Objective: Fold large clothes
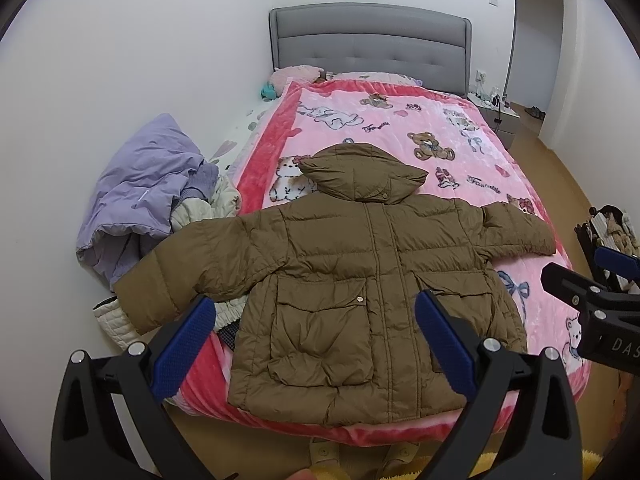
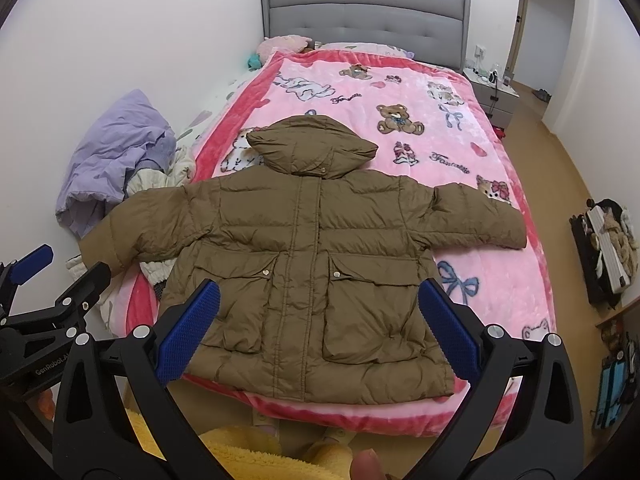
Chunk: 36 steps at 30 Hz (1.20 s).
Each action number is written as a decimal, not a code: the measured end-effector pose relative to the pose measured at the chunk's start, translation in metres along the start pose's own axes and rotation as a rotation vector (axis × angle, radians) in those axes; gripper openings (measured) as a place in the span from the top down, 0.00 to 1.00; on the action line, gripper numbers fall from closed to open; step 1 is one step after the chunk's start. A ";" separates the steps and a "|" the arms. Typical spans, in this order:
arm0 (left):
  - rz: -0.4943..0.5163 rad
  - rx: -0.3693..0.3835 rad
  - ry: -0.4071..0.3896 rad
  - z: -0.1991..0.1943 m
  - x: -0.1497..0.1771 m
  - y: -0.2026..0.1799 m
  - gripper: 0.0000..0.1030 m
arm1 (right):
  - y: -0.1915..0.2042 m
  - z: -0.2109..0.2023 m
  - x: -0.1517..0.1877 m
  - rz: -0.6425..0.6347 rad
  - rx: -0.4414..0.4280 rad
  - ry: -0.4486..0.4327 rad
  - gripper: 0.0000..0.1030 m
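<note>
We have the brown hooded puffer jacket (image 1: pixel 360 280) spread front-up across the foot end of the bed's pink teddy-bear blanket (image 1: pixel 452 148), and we take the jacket as our landmark for everything else. Its hood (image 1: pixel 360 176) points toward the grey headboard (image 1: pixel 370 46), its hem lies at the blanket edge nearest us, and both sleeves are stretched out sideways, which looks to us like a deliberate layout: flat, closed and symmetrical, so each sleeve can be folded in over the body. The sleeve on the wall side runs off the blanket onto a heap of other clothes, topped by a lilac jacket (image 1: pixel 140 192), which sits just beyond that cuff and probably waits its turn. Our left gripper (image 1: pixel 316 344) hovers above the jacket's lower front over the pocket (image 1: pixel 320 320), its blue-padded fingers (image 1: pixel 184 348) spread wide with nothing between them; our right gripper (image 2: pixel 320 332) hangs likewise over the hem in its own view, jaws released and empty. We judge folding has not started, since no part of the jacket is doubled over. The padding is bulky and slippery, so we expect folds to spring back unless pressed.
</note>
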State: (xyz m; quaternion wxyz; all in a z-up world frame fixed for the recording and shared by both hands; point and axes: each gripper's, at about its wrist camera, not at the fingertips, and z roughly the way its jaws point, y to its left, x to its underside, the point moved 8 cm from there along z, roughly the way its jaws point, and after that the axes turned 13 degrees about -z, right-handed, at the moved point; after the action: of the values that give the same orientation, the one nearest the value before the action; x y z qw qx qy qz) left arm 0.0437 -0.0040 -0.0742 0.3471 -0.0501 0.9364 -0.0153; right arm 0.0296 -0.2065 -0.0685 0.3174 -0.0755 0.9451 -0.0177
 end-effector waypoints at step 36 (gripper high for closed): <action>-0.016 0.169 0.099 0.214 -0.127 -0.026 0.05 | -0.082 0.193 -0.139 -0.009 -0.110 -0.037 0.08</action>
State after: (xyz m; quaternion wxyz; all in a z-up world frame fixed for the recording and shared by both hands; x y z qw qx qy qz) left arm 0.2810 -0.0151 -0.1522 0.3035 -0.0273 0.9472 -0.0996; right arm 0.2659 -0.2634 -0.1331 0.3302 -0.0973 0.9383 0.0343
